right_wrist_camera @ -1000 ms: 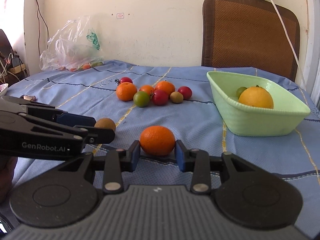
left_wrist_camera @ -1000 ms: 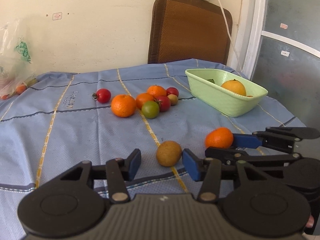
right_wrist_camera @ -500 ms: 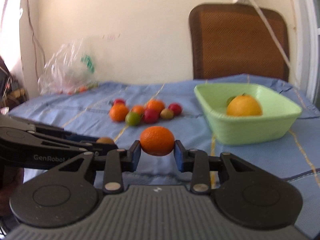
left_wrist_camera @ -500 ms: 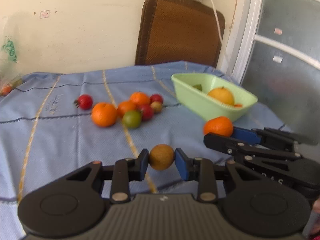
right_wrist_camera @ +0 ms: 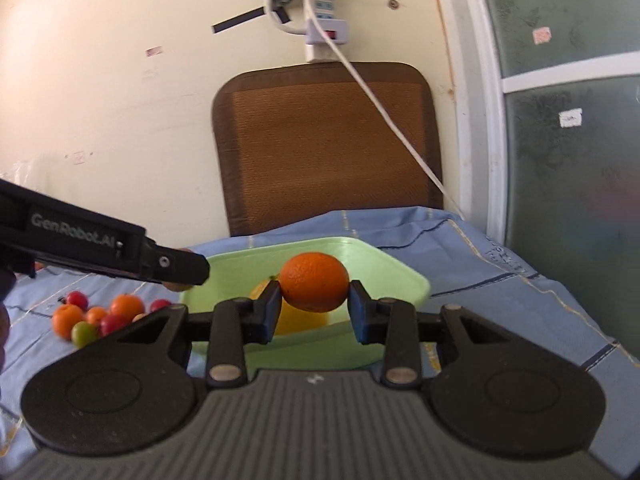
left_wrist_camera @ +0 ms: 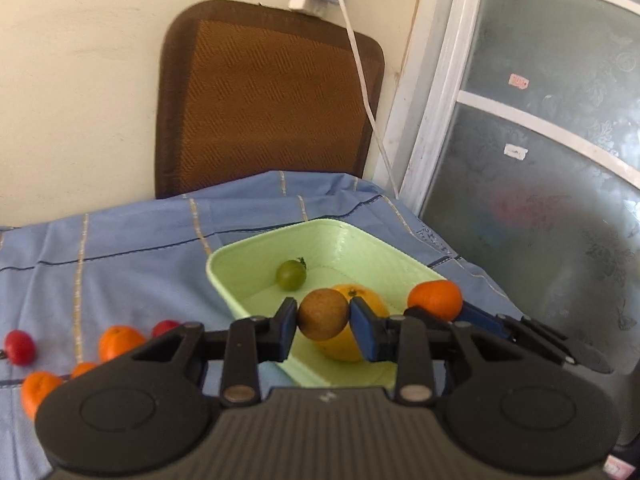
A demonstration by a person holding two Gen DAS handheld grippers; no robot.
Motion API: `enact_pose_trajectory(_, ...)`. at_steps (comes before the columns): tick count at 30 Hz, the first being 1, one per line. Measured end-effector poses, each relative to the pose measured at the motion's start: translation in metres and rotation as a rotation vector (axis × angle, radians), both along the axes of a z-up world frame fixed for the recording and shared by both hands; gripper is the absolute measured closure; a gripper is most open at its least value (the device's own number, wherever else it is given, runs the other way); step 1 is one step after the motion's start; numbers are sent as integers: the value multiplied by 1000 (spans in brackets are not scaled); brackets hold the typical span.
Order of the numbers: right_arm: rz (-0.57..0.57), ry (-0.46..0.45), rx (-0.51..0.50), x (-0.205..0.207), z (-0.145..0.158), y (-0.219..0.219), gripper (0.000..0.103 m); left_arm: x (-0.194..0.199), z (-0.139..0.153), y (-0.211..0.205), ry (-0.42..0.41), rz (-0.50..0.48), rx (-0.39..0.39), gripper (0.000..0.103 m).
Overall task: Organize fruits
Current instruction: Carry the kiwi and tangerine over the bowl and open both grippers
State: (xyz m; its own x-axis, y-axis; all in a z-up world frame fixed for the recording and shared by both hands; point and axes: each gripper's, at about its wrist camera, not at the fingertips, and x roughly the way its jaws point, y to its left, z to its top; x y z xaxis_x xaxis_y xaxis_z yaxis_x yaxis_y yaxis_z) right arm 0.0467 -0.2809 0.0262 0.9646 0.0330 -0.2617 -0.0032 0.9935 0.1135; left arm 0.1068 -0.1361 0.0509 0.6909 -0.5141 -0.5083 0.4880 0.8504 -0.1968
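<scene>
My left gripper (left_wrist_camera: 324, 320) is shut on a small brown round fruit (left_wrist_camera: 323, 313) and holds it over the near rim of the light green tray (left_wrist_camera: 224, 276). Inside the tray lie a green tomato (left_wrist_camera: 291, 275) and a large yellow-orange fruit (left_wrist_camera: 362, 293), partly hidden behind the held fruit. My right gripper (right_wrist_camera: 313, 304) is shut on a mandarin (right_wrist_camera: 314, 281), also lifted in front of the green tray (right_wrist_camera: 404, 276). That mandarin (left_wrist_camera: 435, 299) shows at the right of the left wrist view. Loose mandarins and red tomatoes (right_wrist_camera: 96, 314) remain in a cluster on the blue cloth.
A brown chair back (left_wrist_camera: 264, 96) stands behind the table against the wall. A white cable (left_wrist_camera: 362, 92) hangs from a power strip. A glass door (left_wrist_camera: 552, 160) is close on the right, just past the table's edge (left_wrist_camera: 460, 256).
Both grippers lifted their fruit off the cloth and carried it right, up to the green tray. The left gripper shut on the brown fruit. The loose fruit cluster slid to the left of both views.
</scene>
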Motion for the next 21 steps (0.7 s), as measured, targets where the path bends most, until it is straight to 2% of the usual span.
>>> enact_pose_trajectory(2,-13,11,33,4,-1,-5,63,5,-6,-8,6,11,19,72)
enact_pose_trajectory(4,-14,7,68,5,-1,-9,60,7,-12,-11,13,23,30,64)
enact_pose_trajectory(6,-12,-1,96,3,-2,-12,55,6,-14,-10,10,29,34,62)
enact_pose_trajectory(10,-12,-9,121,2,-2,-14,53,-7,-5,5,-13,42,-4,54)
enact_pose_trajectory(13,-21,-22,139,0,-2,-16,53,-26,7,32,-57,72,-53,53)
enact_pose_trajectory(14,-27,-27,148,-1,-1,-18,53,-32,8,43,-70,88,-64,49)
enact_pose_trajectory(15,-31,-32,160,-1,-1,-20,53,-38,8,56,-81,118,-65,45)
enact_pose_trajectory(18,-56,-11,199,0,2,-25,53,-52,2,94,-79,250,-16,44)
enact_pose_trajectory(21,22,42,288,4,17,-25,53,-63,-9,125,-75,365,38,44)
